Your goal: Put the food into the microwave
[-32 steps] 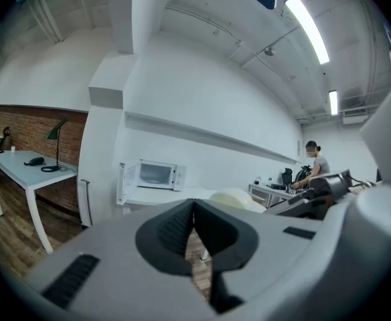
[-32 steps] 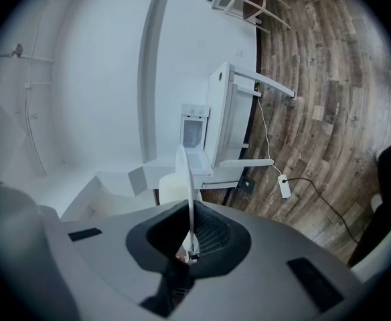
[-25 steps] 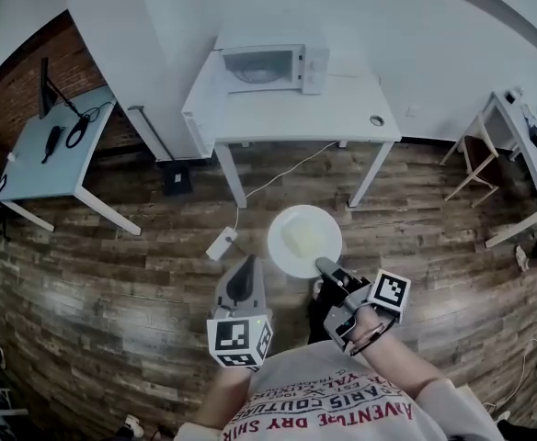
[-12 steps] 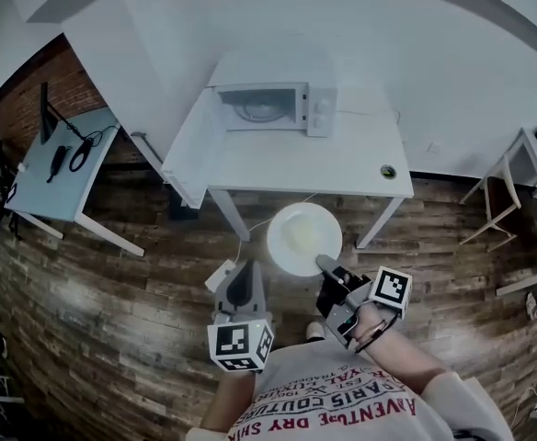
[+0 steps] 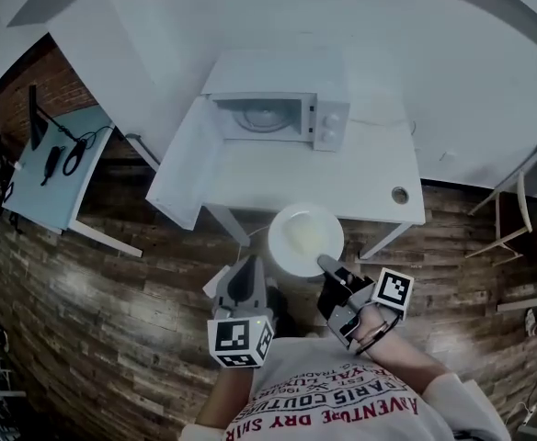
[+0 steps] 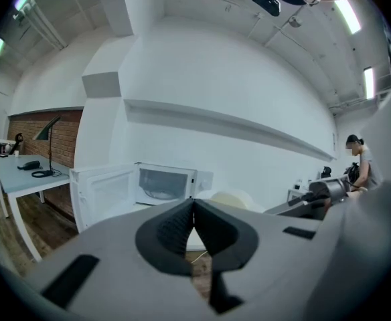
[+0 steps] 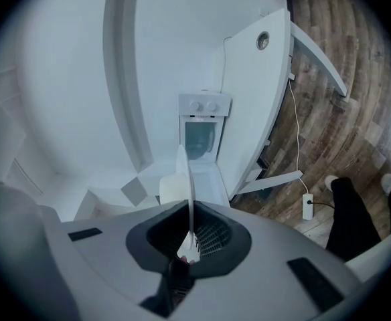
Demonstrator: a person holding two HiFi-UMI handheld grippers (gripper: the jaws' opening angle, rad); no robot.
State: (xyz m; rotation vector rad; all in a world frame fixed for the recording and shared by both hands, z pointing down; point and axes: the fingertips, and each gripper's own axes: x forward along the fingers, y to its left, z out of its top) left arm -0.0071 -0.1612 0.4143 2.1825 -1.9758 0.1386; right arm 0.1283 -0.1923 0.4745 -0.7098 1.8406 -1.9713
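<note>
Two tools: the right tool (image 5: pixel 328 266) clamps the rim of the plate (image 5: pixel 281 250) carrying the food (image 5: pixel 305 234), in front of the open microwave (image 5: pixel 329 123) on the tabletop (image 5: pixel 287 177); the left tool (image 5: pixel 244 266) is closed and empty.

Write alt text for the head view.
The right gripper holds a white plate of pale food by its rim, in front of a white table bearing a microwave with its door open. The left gripper, shut and empty, is alongside.

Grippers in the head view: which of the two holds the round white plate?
The right gripper, its jaws shut on the round white plate's near rim; the left gripper's jaws are shut on nothing.
</note>
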